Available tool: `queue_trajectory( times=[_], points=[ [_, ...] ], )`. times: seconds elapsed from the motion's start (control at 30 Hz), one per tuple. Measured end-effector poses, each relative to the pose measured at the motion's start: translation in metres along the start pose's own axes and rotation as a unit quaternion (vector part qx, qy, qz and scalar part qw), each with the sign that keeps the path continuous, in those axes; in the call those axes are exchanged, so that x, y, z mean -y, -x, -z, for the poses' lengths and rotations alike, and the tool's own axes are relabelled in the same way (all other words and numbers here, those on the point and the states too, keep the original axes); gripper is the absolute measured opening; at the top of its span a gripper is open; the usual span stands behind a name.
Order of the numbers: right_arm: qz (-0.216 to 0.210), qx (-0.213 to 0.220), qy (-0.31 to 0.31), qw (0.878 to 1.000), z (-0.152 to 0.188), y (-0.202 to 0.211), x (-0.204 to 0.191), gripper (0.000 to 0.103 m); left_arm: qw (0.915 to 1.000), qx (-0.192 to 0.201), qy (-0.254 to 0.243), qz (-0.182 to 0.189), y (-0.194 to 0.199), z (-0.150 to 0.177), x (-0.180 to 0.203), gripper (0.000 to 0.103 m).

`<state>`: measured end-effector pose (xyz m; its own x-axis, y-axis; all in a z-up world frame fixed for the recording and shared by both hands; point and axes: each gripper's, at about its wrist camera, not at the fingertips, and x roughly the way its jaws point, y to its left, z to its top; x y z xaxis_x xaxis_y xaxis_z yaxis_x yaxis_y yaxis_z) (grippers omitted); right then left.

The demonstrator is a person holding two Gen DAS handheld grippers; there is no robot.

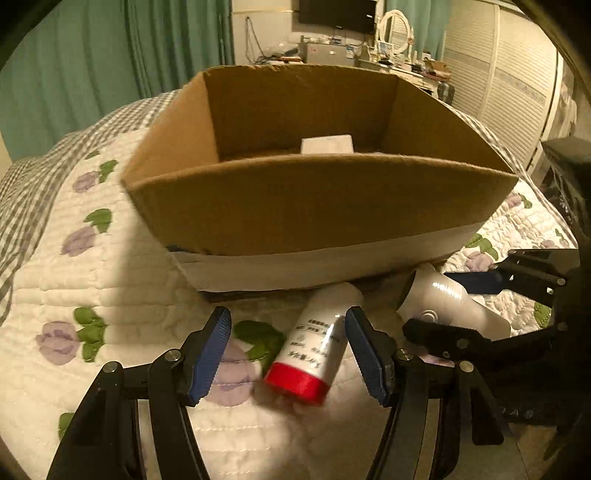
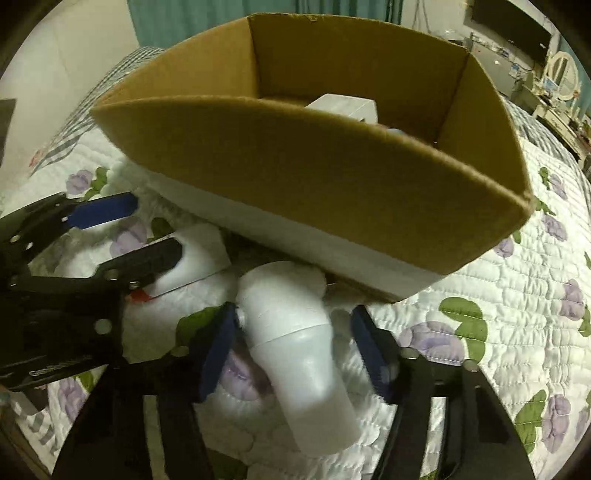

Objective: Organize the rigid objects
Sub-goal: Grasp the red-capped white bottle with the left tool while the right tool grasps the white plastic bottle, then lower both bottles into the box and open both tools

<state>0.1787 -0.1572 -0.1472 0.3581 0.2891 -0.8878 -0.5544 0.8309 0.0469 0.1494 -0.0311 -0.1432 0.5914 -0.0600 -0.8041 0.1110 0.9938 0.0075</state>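
A white bottle with a red cap (image 1: 314, 350) lies on the quilt in front of a cardboard box (image 1: 317, 206). My left gripper (image 1: 288, 350) is open, its blue pads on either side of the bottle, not closed on it. A white hair dryer (image 2: 295, 339) lies on the quilt in front of the box (image 2: 332, 173); it also shows in the left wrist view (image 1: 450, 302). My right gripper (image 2: 295, 350) is open around the dryer's body; its left pad (image 2: 218, 354) is near or touching the dryer, the right pad is apart. A white object (image 2: 347, 107) sits inside the box.
The quilt (image 1: 74, 280) has purple flowers and covers a bed. The left gripper (image 2: 110, 229) shows at the left of the right wrist view. A cluttered dresser with a mirror (image 1: 395, 33) and green curtains (image 1: 110, 55) stand behind the bed.
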Motion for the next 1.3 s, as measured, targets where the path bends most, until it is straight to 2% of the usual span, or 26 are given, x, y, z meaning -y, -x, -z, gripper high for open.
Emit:
queue_trajectory(
  times=[0.13,0.17,0.23,0.27,0.33,0.47,0.63,0.73,0.9,1.1,1.3],
  points=[
    [0.014,-0.005,0.009,1.0,0.002,0.004,0.0,0.049,0.9992,-0.033,-0.015,0.014,-0.013,0.003,0.006,0.065],
    [0.023,-0.008,0.014,1.0,0.003,0.004,-0.001,0.049,0.9991,-0.036,-0.021,0.011,-0.015,0.004,0.008,0.061],
    [0.028,-0.008,0.012,1.0,0.006,0.01,0.001,0.049,0.9984,-0.03,-0.043,0.023,-0.013,0.007,0.014,0.045],
    [0.03,-0.009,0.01,0.999,0.007,0.011,0.001,0.049,0.9981,-0.023,-0.055,0.016,-0.01,0.008,0.018,0.043],
    [0.037,-0.009,0.009,0.999,0.009,0.017,0.001,0.049,0.9977,-0.02,-0.064,0.015,-0.006,0.009,0.021,0.041],
    [0.045,-0.009,0.003,0.999,0.015,0.031,0.0,0.049,0.999,-0.016,-0.036,0.022,0.01,0.011,0.018,0.038],
    [0.061,0.002,-0.015,0.998,0.019,0.066,0.007,0.049,0.9996,0.005,-0.026,0.008,0.05,0.008,0.019,0.036],
    [0.065,0.025,-0.026,0.997,0.02,0.092,0.004,0.049,0.9993,0.034,-0.009,0.012,0.08,0.0,0.016,0.036],
    [0.071,0.074,-0.049,0.994,0.003,0.133,-0.002,0.049,0.9966,0.081,-0.007,0.011,0.121,-0.022,0.02,0.036],
    [0.081,0.118,-0.047,0.989,-0.037,0.156,-0.02,0.049,0.9915,0.129,-0.012,0.012,0.16,-0.05,0.006,0.036],
    [0.096,0.176,-0.039,0.979,-0.084,0.192,-0.014,0.049,0.9869,0.161,-0.001,0.014,0.174,-0.097,-0.005,0.036]
  ],
)
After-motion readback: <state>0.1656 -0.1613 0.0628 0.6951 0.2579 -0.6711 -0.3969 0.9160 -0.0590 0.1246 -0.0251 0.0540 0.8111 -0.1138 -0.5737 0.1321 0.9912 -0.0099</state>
